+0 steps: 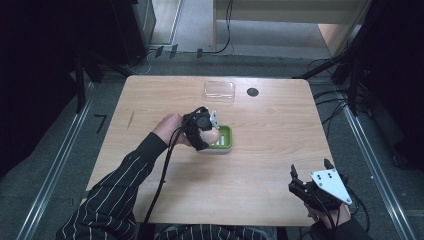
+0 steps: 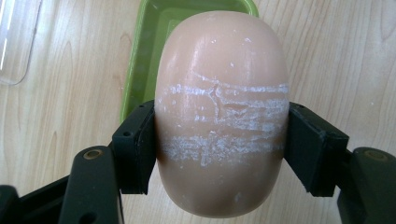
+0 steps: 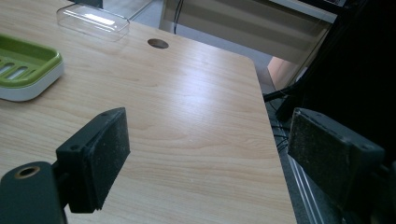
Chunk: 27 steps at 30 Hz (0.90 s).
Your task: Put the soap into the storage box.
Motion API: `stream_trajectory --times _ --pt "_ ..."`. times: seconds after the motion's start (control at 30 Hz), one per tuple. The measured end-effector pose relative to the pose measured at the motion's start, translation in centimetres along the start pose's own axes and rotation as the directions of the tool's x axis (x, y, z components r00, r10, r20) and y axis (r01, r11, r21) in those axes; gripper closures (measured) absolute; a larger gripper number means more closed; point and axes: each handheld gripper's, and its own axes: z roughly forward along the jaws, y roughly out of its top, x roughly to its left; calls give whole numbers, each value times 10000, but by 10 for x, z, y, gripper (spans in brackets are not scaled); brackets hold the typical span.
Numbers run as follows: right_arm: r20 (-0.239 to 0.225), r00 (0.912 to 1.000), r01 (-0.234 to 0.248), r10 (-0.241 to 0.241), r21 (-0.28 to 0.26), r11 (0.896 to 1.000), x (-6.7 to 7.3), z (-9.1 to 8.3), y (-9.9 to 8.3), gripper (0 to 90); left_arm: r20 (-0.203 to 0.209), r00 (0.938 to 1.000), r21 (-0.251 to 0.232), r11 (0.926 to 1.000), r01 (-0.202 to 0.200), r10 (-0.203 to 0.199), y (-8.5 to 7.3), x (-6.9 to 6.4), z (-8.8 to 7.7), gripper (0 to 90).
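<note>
A peach-coloured oval soap bar (image 2: 222, 116), marked with white scuff lines, is clamped between the pads of my left gripper (image 2: 219, 149). It hangs over the near end of a green soap dish (image 2: 140, 60) on a white base. In the high view the left gripper (image 1: 207, 131) holds the soap bar (image 1: 210, 135) at the left end of the green dish (image 1: 225, 137), mid-table. My right gripper (image 1: 310, 172) rests near the table's front right corner. Its jaws stand wide apart, with bare wood between its pads (image 3: 105, 154).
A clear plastic lid (image 1: 219, 91) lies at the back of the wooden table (image 1: 270, 165), with a dark round hole (image 1: 252, 92) to its right. Cables and dark stands crowd the floor beyond the right edge. The green dish (image 3: 25, 65) and the clear lid (image 3: 93, 18) appear far left in the right gripper view.
</note>
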Motion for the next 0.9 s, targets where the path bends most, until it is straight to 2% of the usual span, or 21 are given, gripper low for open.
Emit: stream_trajectory --times 0.6,0.9 --pt "36 10000 3 -3 2 10000 0 -2 -1 136 -85 10000 -139 9999 -44 42 4 5 1 333" --pt "123 9999 -33 33 26 10000 0 -4 -1 136 -104 9997 -136 9997 -200 199 7 8 5 333"
